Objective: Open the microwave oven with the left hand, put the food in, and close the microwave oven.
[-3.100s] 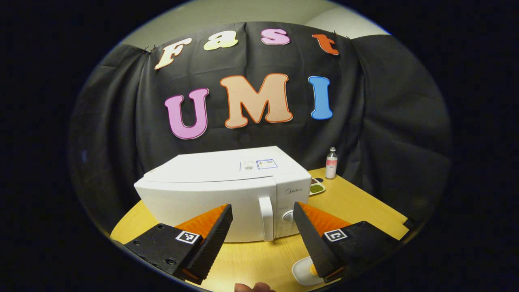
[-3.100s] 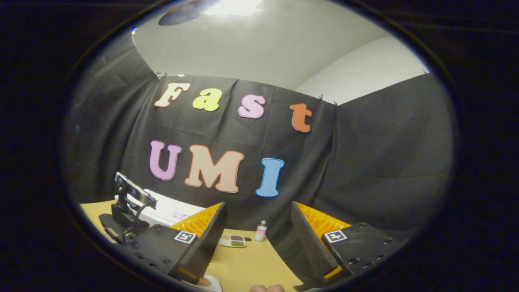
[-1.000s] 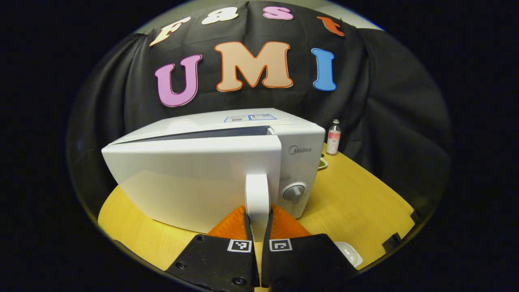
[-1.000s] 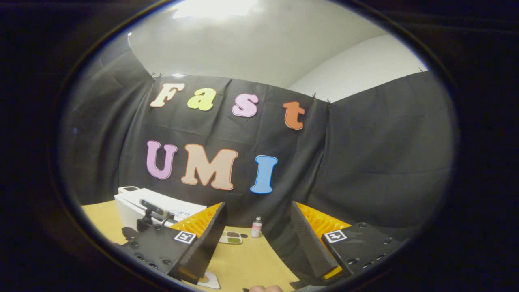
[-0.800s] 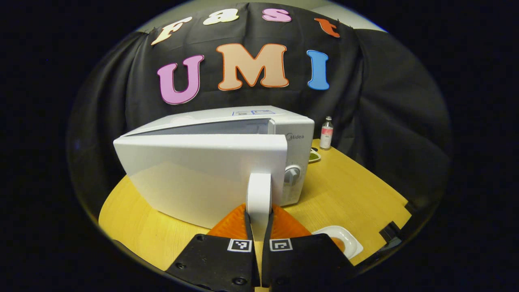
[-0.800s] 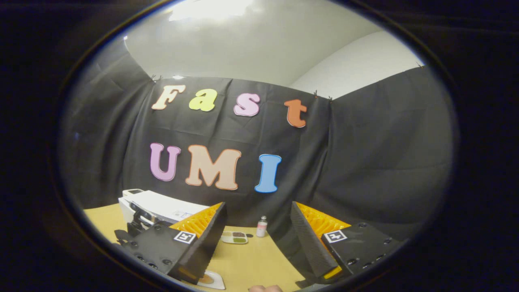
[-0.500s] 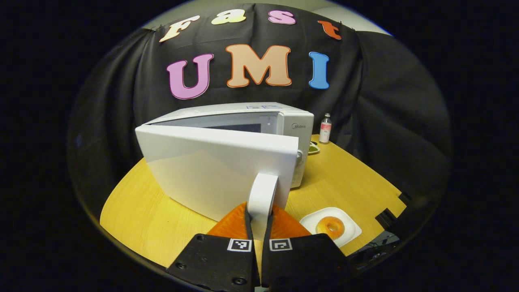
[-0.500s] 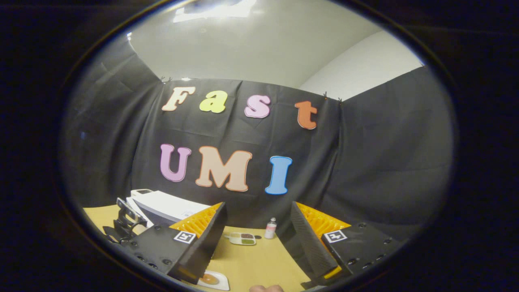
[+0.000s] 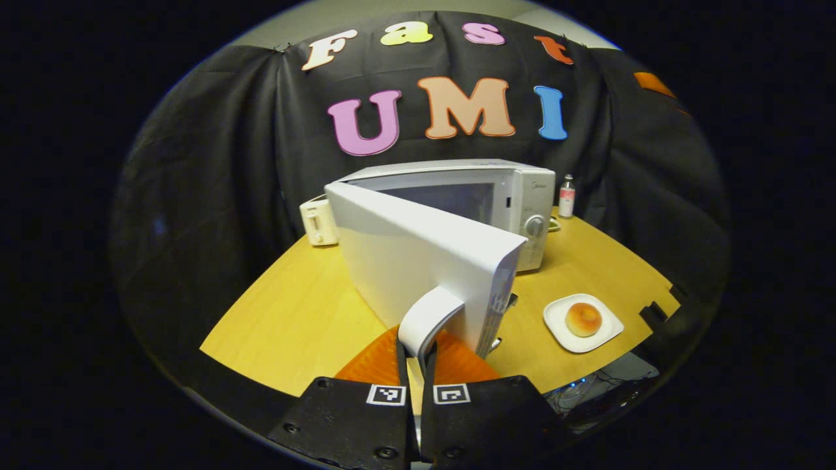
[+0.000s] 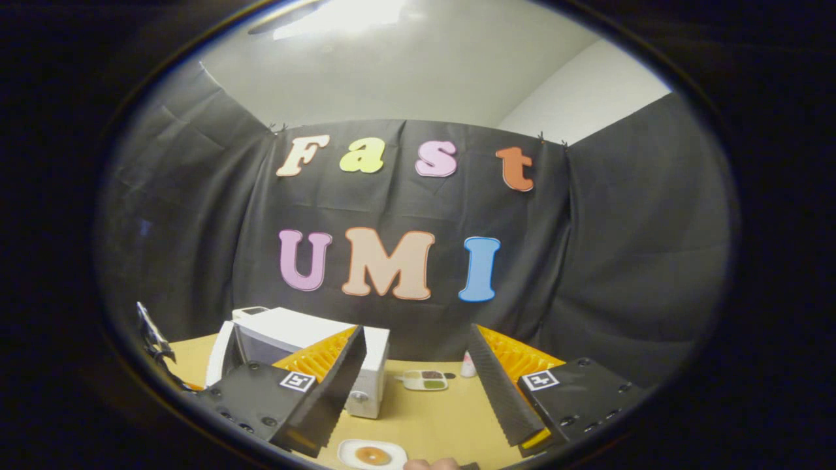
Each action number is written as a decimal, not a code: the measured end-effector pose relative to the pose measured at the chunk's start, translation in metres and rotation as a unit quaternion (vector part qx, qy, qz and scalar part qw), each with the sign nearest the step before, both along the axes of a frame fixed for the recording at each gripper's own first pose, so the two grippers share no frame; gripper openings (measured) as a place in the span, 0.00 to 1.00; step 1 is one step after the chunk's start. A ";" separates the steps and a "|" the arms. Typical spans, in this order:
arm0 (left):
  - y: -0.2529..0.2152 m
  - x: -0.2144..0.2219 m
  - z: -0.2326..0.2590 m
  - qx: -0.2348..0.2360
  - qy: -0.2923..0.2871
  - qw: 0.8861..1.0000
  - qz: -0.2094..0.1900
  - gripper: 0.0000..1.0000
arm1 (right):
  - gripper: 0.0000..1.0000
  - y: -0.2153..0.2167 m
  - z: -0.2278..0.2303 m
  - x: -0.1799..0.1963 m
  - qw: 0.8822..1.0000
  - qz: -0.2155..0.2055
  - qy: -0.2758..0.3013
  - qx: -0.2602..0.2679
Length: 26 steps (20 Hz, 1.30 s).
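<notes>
Left gripper view: left gripper (image 9: 415,352) clamped on the white door handle (image 9: 428,316) of the microwave oven (image 9: 496,196), both fingers (image 9: 382,356) pressed against the handle's sides. Door (image 9: 418,261) swung well out from the oven body, hinged on the side towards the surface's left edge, cavity opening visible behind it. Control knob (image 9: 535,226) on the oven's front panel, beside the cavity. Oven standing near the far edge of the yellow wooden surface (image 9: 307,313), with the black cloth wall behind it. White plate (image 9: 583,322) carrying a round bun (image 9: 583,318) lying near the surface's near right corner, apart from the oven and from the door. Small bottle (image 9: 567,196) upright at the far right edge, just beyond the oven. Small white appliance (image 9: 318,222) at the far edge, left of the oven.

Right gripper view: right gripper (image 10: 418,391) held above the near edge with its fingers (image 10: 333,385) spread wide, nothing between them. Plate with the bun (image 10: 373,454) seen low between the fingers at the near edge. Microwave oven (image 10: 307,356) partly hidden behind one finger, door standing open. Small divided dish (image 10: 424,380) and the bottle (image 10: 467,365) near the far edge, close to one another.
</notes>
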<state>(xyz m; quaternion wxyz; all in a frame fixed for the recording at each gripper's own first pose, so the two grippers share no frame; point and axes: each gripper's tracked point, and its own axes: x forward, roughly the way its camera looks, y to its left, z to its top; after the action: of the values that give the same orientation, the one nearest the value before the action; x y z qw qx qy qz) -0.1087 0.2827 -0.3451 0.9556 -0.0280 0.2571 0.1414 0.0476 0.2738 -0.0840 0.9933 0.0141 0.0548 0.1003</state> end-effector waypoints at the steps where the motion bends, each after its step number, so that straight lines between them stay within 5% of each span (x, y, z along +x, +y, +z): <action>1: 0.015 -0.010 -0.001 0.000 0.001 1.000 0.019 0.01 | 0.97 0.009 -0.002 -0.001 1.000 0.006 -0.005 -0.003; 4: 0.050 -0.035 0.000 -0.021 -0.009 0.998 0.054 0.01 | 0.97 0.036 -0.022 -0.007 1.000 0.030 0.001 -0.008; 10: 0.076 -0.048 -0.002 -0.052 -0.025 0.998 0.041 0.01 | 0.97 0.066 -0.110 -0.025 0.996 0.056 0.067 -0.026; 14: 0.087 -0.054 -0.004 -0.080 -0.020 0.995 0.054 0.01 | 0.98 0.082 -0.205 -0.047 0.981 0.083 0.163 -0.058; 18: 0.085 -0.056 -0.006 -0.091 -0.007 0.995 0.047 0.01 | 0.98 0.086 -0.300 -0.059 0.955 0.093 0.266 -0.098; 23: 0.086 -0.054 -0.006 -0.104 -0.008 0.993 0.051 0.17 | 0.99 0.073 -0.379 -0.073 0.917 0.081 0.373 -0.115; 26: 0.086 -0.056 -0.010 -0.092 0.008 0.995 0.044 0.43 | 0.99 0.072 -0.403 -0.079 0.903 0.085 0.403 -0.119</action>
<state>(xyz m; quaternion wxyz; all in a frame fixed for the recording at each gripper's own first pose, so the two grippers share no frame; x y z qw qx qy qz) -0.1643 0.3684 -0.3550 0.9397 -0.1259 0.2752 0.1597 -0.0310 0.3462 -0.4869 0.8686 -0.0697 0.4629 0.1625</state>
